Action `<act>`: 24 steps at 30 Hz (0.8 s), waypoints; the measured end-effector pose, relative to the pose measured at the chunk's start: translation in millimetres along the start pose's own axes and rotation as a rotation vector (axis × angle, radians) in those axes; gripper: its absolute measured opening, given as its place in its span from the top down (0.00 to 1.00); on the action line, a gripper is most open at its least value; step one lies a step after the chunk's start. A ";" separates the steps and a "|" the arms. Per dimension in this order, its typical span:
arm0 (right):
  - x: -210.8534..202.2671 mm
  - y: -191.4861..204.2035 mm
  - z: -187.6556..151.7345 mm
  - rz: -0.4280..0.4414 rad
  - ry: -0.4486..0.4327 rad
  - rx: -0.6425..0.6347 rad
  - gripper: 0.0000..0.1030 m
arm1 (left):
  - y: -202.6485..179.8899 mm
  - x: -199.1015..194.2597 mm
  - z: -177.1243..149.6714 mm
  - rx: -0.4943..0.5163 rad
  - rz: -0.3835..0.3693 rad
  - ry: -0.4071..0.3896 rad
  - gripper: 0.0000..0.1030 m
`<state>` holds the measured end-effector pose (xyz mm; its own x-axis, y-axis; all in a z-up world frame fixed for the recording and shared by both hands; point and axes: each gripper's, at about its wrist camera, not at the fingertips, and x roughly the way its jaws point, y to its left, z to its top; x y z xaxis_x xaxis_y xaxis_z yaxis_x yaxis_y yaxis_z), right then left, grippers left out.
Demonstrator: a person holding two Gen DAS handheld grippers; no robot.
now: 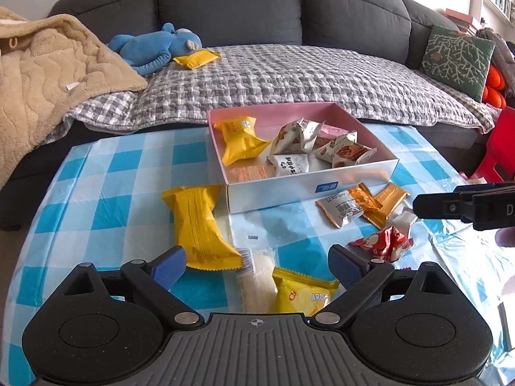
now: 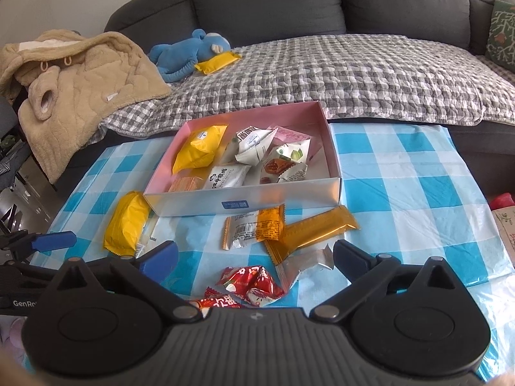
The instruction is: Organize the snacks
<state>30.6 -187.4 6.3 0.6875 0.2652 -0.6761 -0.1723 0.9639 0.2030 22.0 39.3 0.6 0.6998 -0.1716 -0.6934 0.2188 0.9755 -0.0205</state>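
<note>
At nine o'clock in our left wrist view a beige fleece blanket (image 1: 48, 74) is heaped on the grey sofa (image 1: 257, 6). A blue plush toy (image 1: 154, 46) lies beside it at eleven, its head touching a yellow packet (image 1: 196, 58) on the checked quilt (image 1: 289, 77).

On the blue-checked tablecloth (image 1: 96, 193), a large yellow snack packet (image 1: 198, 225) lies at about eight o'clock from the box (image 1: 289, 193), just beside its near left corner. Our left gripper (image 1: 257, 268) hovers low over the cloth with its jaws spread wide and nothing between them. A white-wrapped snack (image 1: 257, 276) and a small yellow packet (image 1: 302, 292) lie in the gap below.

The box, pink inside and silver outside, sits at twelve o'clock. It holds a yellow packet (image 1: 241, 138), an orange wafer (image 1: 248, 173) and several white packets (image 1: 296, 148).

At two o'clock from the left gripper, an orange-and-white packet (image 1: 347, 206) overlaps a golden bar (image 1: 386, 202), both close to the box front. A red crumpled wrapper (image 1: 383, 241) lies just beyond the left gripper's right finger.

In the right wrist view, our right gripper (image 2: 254, 257) is also opened wide and empty. The red wrapper (image 2: 251, 284) and a torn silver wrapper (image 2: 305, 263) lie between its fingers, and the golden bar (image 2: 312, 231) is at twelve.

At three o'clock in the left view, a green patterned cushion (image 1: 457, 54) leans on the sofa.
</note>
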 end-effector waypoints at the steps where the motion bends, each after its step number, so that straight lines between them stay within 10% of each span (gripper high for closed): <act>1: -1.0 -1.0 -1.0 0.001 -0.002 0.001 0.00 | 1.9 0.5 -1.7 0.001 0.003 0.004 0.07; 24: 17.6 8.5 -32.0 0.009 0.130 -0.087 0.00 | -30.9 12.8 -42.3 0.192 -0.075 0.131 0.07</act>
<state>18.7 -173.8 -26.5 0.5896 0.2692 -0.7616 -0.2427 0.9583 0.1508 -4.5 12.8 -38.1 0.5854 -0.2115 -0.7826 0.4012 0.9145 0.0530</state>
